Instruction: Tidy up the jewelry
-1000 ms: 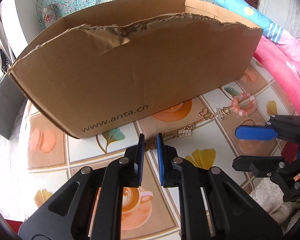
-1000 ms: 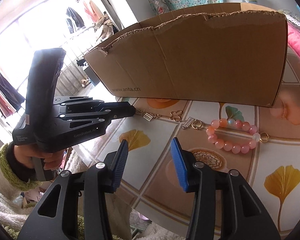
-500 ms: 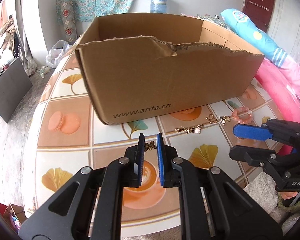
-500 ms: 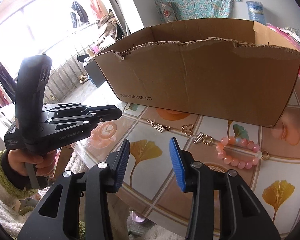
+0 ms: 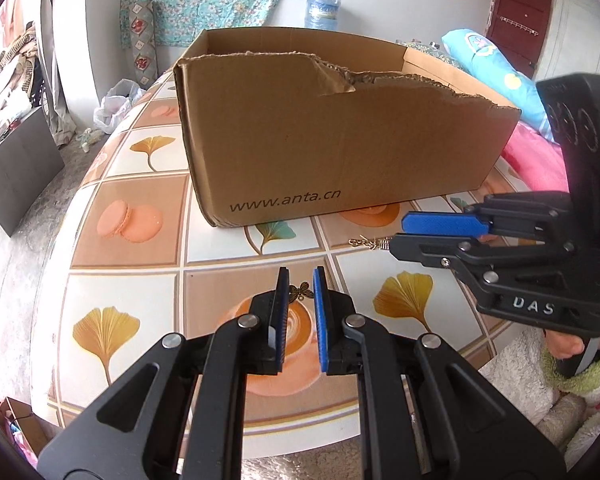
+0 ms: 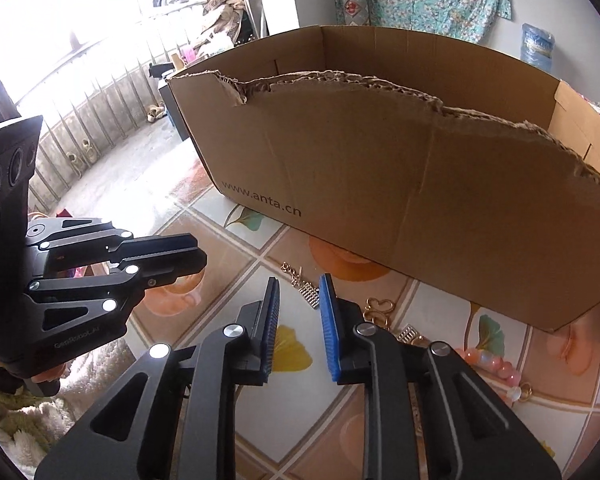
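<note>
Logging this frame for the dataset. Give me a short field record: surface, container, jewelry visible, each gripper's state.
surface: table with printed ginkgo-leaf and macaron tiles
container: open cardboard box, near wall torn along its top
jewelry: small butterfly charm; gold chain; pink bead bracelet, partly hidden; all on the table outside the box
left gripper: narrow gap, nothing gripped
right gripper: jaws just closing, nothing between them

Both wrist views look steeply down, close, sharing the cardboard box (image 5: 340,152) front
</note>
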